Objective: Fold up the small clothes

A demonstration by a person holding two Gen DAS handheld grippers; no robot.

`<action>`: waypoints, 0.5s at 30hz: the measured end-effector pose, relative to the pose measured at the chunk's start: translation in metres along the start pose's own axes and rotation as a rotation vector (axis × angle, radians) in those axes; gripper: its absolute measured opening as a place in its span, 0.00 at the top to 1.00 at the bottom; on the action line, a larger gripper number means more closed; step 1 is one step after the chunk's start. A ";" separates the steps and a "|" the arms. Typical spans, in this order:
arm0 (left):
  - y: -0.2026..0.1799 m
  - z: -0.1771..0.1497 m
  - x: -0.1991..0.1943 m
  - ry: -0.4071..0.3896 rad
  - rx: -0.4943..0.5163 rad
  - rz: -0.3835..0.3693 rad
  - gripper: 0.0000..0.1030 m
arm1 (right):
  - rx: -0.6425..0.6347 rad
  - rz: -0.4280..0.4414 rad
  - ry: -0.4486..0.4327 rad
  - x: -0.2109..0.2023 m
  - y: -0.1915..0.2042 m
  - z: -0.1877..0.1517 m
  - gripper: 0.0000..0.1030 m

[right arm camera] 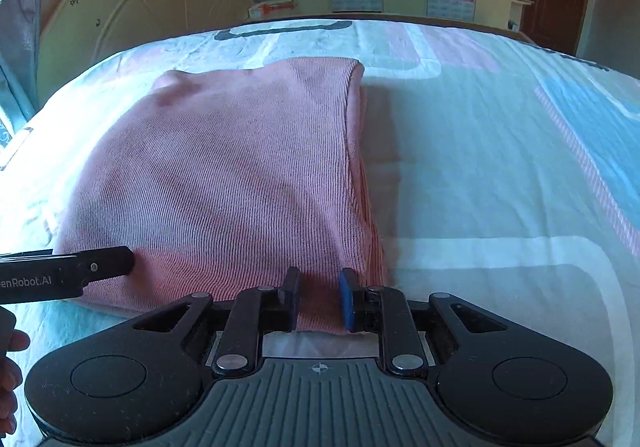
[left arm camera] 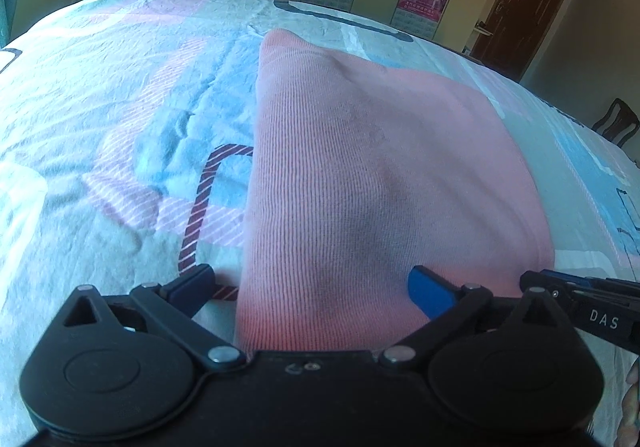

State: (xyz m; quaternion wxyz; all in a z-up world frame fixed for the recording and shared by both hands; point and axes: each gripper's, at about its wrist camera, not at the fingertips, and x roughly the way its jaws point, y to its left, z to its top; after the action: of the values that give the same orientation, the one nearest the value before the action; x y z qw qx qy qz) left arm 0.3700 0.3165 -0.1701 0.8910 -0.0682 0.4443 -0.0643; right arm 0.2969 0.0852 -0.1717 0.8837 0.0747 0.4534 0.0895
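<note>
Nearest the lens on each side sits the black tool itself, and beyond it the bed (right arm camera: 500,175) with its pale patterned sheet fills nearly everything. On the sheet lies the pink ribbed garment (right arm camera: 224,175), folded to a thick rectangle, near edge toward both tools. It looks a light, soft, limp knit: it should sag if lifted at one point and cling rather than slip, so I'd judge the two near corners the best hold. The left gripper (left arm camera: 316,287) stands spread wide over its near corner, pressing nothing. The right gripper (right arm camera: 320,297) is drawn narrow, pinching the near hem.
</note>
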 end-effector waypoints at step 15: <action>0.007 -0.003 -0.025 -0.012 -0.111 0.053 0.07 | -0.012 0.048 -0.012 -0.013 0.004 0.007 0.67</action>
State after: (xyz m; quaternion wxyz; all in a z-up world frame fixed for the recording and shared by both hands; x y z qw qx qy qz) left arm 0.3531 0.3274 -0.1536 0.8899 -0.1061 0.4433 -0.0154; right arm 0.2946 0.0855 -0.1571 0.8844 0.0806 0.4456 0.1128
